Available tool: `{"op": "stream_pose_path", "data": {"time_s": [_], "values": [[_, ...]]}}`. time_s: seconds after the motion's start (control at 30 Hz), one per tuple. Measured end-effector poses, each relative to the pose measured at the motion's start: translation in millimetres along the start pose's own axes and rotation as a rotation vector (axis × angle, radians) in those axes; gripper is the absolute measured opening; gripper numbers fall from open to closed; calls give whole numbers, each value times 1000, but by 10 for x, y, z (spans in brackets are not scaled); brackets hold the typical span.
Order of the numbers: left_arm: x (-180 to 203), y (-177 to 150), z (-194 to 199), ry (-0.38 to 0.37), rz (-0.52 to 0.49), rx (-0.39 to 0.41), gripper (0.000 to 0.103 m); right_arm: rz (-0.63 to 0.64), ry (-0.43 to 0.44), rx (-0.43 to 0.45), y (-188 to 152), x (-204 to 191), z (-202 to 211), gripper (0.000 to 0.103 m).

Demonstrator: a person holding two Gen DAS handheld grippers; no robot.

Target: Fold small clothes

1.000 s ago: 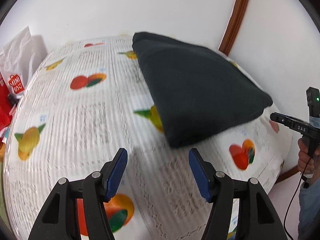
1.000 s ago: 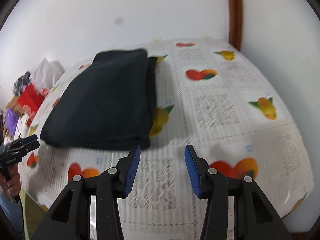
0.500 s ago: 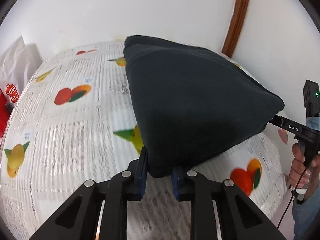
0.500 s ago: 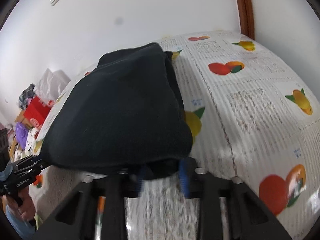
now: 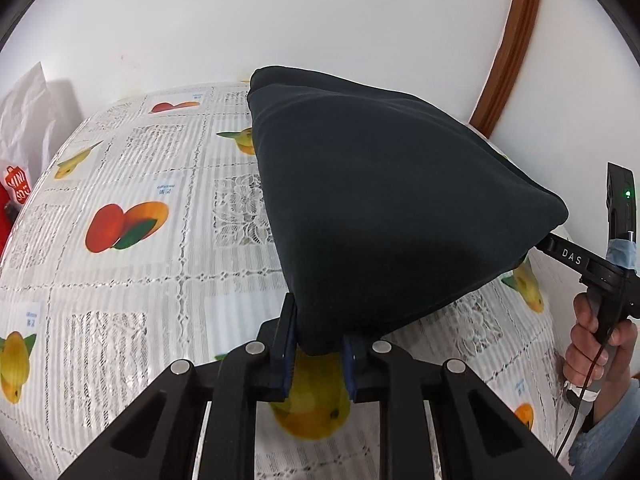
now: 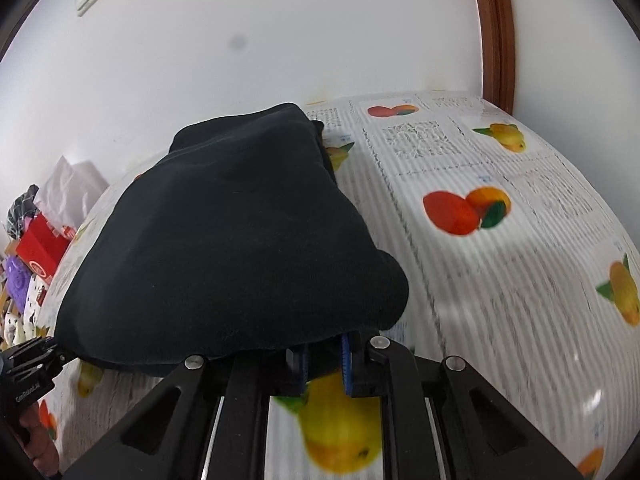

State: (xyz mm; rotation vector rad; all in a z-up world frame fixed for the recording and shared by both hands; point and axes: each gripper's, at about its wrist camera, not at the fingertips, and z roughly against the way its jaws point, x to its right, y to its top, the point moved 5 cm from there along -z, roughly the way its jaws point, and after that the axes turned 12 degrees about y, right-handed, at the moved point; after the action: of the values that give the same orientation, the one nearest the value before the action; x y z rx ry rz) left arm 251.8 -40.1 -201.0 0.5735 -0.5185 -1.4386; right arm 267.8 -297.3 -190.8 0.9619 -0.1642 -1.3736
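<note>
A black folded garment (image 5: 384,208) lies on a table covered by a white cloth (image 5: 132,264) printed with fruit. My left gripper (image 5: 318,346) is shut on the garment's near left corner, which is lifted off the cloth. My right gripper (image 6: 325,356) is shut on the near right corner of the same garment (image 6: 224,248); the fabric drapes over its fingers. In the left wrist view the right gripper (image 5: 538,242) reaches under the garment's right corner. The near edge hangs raised between both grippers, while the far part rests on the table.
A white wall stands behind the table, with a brown wooden door frame (image 5: 508,40) at the right. A white bag (image 5: 28,120) and red packages (image 6: 40,248) crowd the left. The person's hand (image 5: 596,344) holds the right gripper's handle. Bare tablecloth (image 6: 500,216) lies right of the garment.
Both grippers moved forward to the garment's near corners and went from open to shut on them. The near edge has risen off the cloth and is carried toward the far side.
</note>
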Motion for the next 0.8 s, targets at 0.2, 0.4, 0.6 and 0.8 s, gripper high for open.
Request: {"op": "stream_pose_path", "data": {"time_s": [0.2, 0.4, 0.6, 0.8], "values": [[-2, -28, 19, -15, 5, -19, 19, 23, -10, -15, -43, -5, 33, 14], [-121, -146, 203, -38, 52, -27, 14, 3, -9, -27, -110, 45, 144, 16], [-124, -190, 395, -44, -4, 15, 13, 15, -12, -39, -232, 64, 219, 18], [128, -128, 288, 17, -151, 21, 22, -13, -7, -28, -261, 65, 220, 21]]}}
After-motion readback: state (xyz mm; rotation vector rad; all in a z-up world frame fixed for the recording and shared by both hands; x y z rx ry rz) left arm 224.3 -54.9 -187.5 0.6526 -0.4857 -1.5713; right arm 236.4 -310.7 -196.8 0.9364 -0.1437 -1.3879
